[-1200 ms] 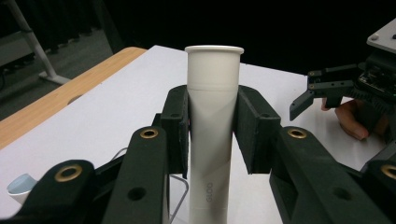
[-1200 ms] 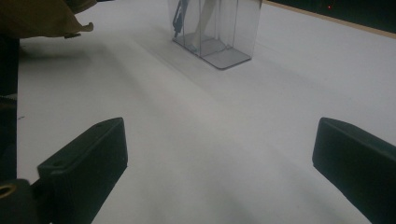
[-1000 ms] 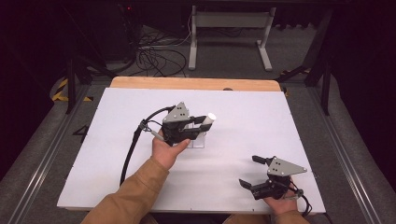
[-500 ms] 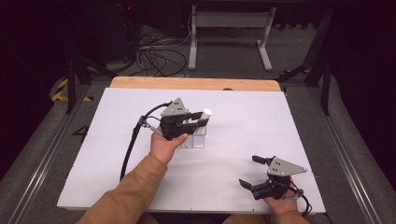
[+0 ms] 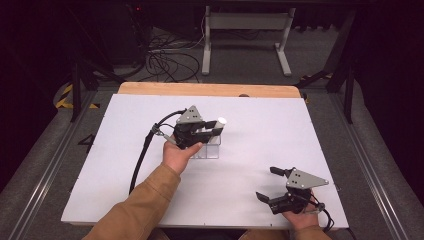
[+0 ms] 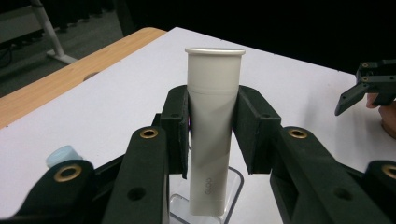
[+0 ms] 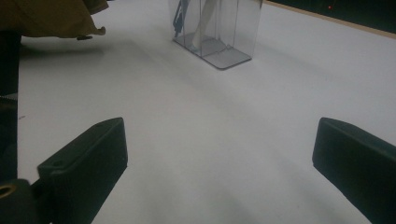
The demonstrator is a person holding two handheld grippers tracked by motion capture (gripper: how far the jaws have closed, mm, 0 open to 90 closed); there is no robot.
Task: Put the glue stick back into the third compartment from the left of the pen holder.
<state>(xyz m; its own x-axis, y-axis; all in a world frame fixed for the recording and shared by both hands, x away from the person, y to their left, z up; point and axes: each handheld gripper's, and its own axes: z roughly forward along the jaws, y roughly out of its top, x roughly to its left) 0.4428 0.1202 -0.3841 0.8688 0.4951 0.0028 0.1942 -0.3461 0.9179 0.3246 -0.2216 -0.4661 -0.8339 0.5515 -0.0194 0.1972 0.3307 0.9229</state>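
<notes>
My left gripper [image 5: 206, 131] is shut on a white tube [image 6: 214, 126] with a flared cap [image 5: 221, 121]. The tube stands upright between the jaws, and its lower end reaches into a clear plastic box [image 5: 209, 151] at mid-table. In the right gripper view the clear box [image 7: 229, 32] stands ahead, with the tube's [image 7: 204, 21] foot showing inside. My right gripper [image 5: 266, 183] rests near the table's front right corner, open, with nothing between its jaws [image 7: 219, 154].
A pale blue cap [image 6: 63, 155] peeks out beside the left jaw. A tan sleeve [image 7: 51, 16] reaches in at the upper left of the right gripper view. The white table top [image 5: 260, 125] has a wooden strip [image 5: 210, 89] along its far edge.
The left gripper with the tube has shifted slightly left and farther over the clear box. The right gripper has not moved.
</notes>
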